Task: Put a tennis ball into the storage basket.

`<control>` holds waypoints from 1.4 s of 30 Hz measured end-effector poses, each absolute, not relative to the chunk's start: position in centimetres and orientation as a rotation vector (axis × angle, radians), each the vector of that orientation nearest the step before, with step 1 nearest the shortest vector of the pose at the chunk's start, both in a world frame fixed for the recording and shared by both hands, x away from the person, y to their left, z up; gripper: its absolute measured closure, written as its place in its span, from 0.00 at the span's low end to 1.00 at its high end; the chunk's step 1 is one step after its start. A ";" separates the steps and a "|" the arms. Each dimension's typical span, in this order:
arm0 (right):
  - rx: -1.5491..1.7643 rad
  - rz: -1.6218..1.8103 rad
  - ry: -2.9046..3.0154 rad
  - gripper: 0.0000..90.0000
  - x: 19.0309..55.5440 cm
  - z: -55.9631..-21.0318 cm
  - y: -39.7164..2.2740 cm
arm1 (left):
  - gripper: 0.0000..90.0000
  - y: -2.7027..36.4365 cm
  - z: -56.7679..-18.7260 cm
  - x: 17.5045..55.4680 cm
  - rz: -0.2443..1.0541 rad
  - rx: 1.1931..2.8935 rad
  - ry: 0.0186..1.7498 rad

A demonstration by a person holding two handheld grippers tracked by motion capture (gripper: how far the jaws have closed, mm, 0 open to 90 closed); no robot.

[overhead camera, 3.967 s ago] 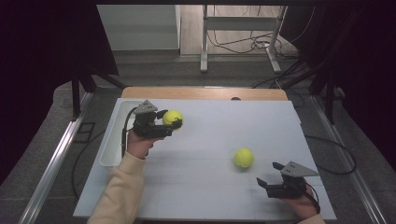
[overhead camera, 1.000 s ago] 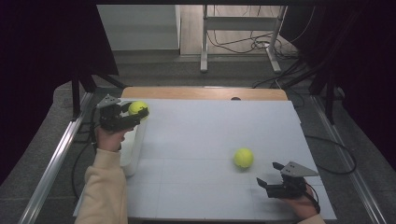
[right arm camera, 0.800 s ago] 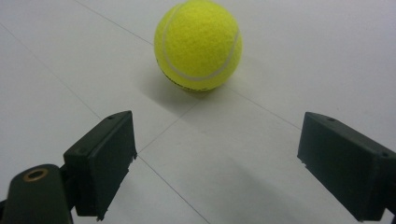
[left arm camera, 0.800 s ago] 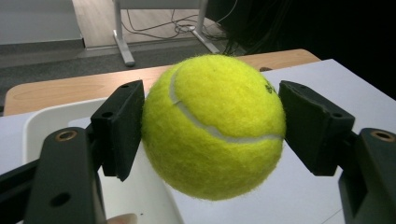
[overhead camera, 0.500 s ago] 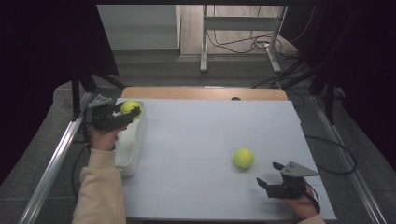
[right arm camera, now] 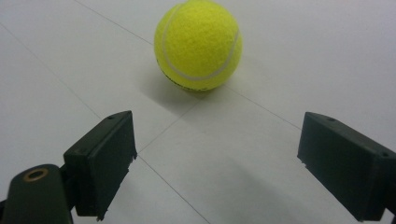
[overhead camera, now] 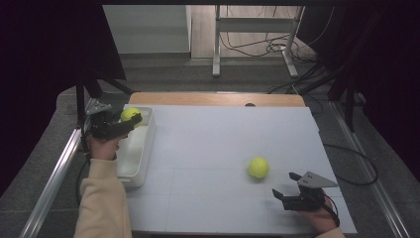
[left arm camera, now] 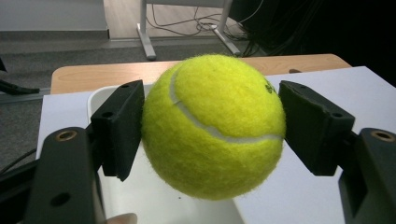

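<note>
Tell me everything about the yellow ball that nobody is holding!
The loose tennis ball is bright yellow-green and fuzzy, like felt, with a curved white seam and some dark print low on its side. It rests by itself on the white table, casting a soft shadow, and nothing touches it but the tabletop. It lies just ahead of the right hand-held gripper, whose black jaws are spread wide and apart from it.

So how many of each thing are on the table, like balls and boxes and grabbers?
Tennis balls: 2, one held in the left hand-held gripper over the tub, one on the white table
White tubs: 1
Hand-held grippers: 2, the right one open near the loose ball
Total: 5
</note>
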State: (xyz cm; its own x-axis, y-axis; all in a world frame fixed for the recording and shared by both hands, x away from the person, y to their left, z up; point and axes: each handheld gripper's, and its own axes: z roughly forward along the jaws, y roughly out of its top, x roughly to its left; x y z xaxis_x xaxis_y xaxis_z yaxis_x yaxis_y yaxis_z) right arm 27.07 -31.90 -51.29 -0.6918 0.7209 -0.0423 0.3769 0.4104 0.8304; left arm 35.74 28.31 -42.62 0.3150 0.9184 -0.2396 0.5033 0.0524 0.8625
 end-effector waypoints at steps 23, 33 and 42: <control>0.941 1.199 2.268 0.13 27.1 -51.2 -31.9 | 0.30 28.6 -43.9 38.5 0.481 1.683 1.426; 0.948 1.198 2.265 0.13 27.1 -51.2 -31.9 | 0.30 28.5 -44.9 39.8 0.463 1.756 1.496; 0.948 1.193 2.268 0.13 27.1 -51.2 -31.9 | 0.29 28.0 -45.4 40.4 0.448 1.791 1.519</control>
State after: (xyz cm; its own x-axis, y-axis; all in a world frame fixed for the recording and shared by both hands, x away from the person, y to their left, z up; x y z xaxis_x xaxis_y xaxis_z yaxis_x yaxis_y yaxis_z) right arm 27.13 -31.93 -51.23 -0.6865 0.7261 -0.0398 0.3785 0.4036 0.8330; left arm 40.41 27.98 -45.44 0.2403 0.9518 -0.1904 0.6959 -0.0321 0.7175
